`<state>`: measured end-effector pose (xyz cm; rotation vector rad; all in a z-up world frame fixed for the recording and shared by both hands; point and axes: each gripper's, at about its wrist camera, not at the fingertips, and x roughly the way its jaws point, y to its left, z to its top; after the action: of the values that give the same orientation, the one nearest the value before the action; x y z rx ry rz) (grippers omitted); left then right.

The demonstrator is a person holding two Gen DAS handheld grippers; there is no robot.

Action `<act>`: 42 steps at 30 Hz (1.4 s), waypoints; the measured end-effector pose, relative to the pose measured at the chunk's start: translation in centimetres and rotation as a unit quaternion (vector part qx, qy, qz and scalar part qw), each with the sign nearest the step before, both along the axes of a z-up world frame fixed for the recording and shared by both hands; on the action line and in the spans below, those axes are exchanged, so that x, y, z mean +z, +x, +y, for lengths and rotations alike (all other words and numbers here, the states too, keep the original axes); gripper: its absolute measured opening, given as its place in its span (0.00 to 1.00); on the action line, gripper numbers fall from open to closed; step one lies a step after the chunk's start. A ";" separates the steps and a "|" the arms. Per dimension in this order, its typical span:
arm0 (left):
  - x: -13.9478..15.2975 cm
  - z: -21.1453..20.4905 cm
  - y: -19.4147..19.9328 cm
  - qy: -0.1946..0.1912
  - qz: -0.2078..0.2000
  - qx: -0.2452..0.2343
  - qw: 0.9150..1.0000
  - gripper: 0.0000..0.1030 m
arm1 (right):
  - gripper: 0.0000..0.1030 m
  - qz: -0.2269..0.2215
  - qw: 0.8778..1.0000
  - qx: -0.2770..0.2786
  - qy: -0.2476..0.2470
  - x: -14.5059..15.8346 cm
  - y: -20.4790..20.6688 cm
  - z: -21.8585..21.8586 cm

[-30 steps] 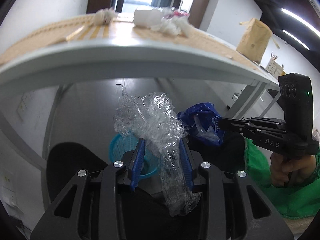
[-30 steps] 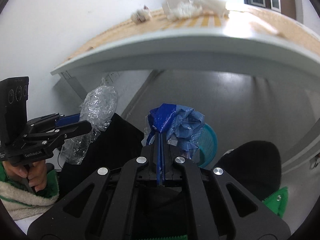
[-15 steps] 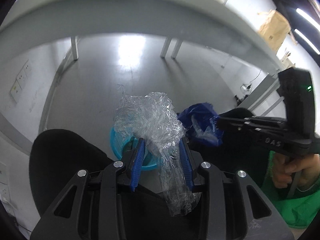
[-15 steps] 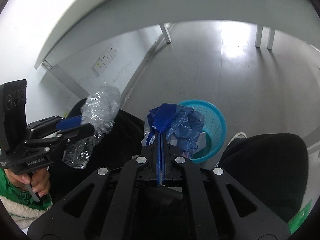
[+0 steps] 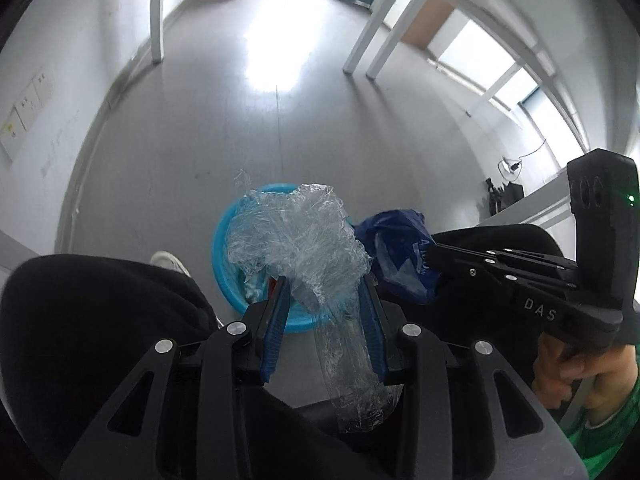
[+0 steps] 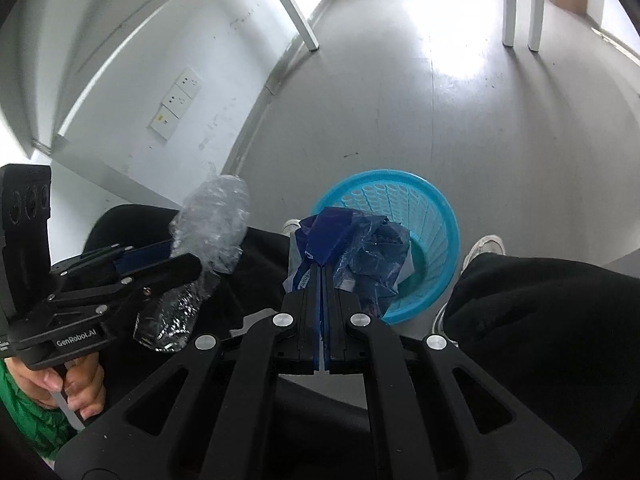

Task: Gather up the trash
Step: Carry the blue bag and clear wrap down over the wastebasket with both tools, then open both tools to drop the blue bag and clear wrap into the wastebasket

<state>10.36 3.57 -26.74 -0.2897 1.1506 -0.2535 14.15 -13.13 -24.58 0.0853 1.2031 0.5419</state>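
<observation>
My left gripper (image 5: 325, 284) is shut on a crumpled clear plastic wrap (image 5: 304, 240) and holds it above the near rim of a blue mesh waste basket (image 5: 224, 248) on the floor. My right gripper (image 6: 322, 270) is shut on a crumpled blue plastic bag (image 6: 356, 248), held over the basket's left rim (image 6: 440, 216). In the left wrist view the right gripper (image 5: 436, 256) and the blue bag (image 5: 396, 252) are just right of the wrap. In the right wrist view the left gripper (image 6: 192, 260) and the wrap (image 6: 212, 220) are at the left.
The person's black-trousered knees (image 5: 100, 320) (image 6: 540, 320) flank the basket, with white shoes (image 6: 484, 248) beside it. White table legs (image 5: 364, 40) stand on the grey floor further off. A wall with sockets (image 6: 176, 100) runs along the left.
Both grippers have tilted down from the table toward the floor, so the basket now lies under the held trash. Both keep their hold.
</observation>
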 end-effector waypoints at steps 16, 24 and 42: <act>-5.0 -0.9 6.5 0.018 0.072 0.026 0.997 0.34 | 0.00 0.064 0.996 -0.049 -0.028 -6.3 7.1 0.2; -8.9 -1.4 9.9 0.027 0.124 0.052 0.991 0.34 | 0.00 0.109 0.991 -0.054 -0.057 -10.4 10.7 1.0; -12.9 -1.5 13.1 0.022 0.190 0.074 0.979 0.55 | 0.15 0.182 0.977 -0.095 -0.065 -15.8 14.0 -0.5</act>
<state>23.46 2.08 -39.64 -0.3945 1.5013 -0.0408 28.13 -13.66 -40.39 0.1922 1.5657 0.2846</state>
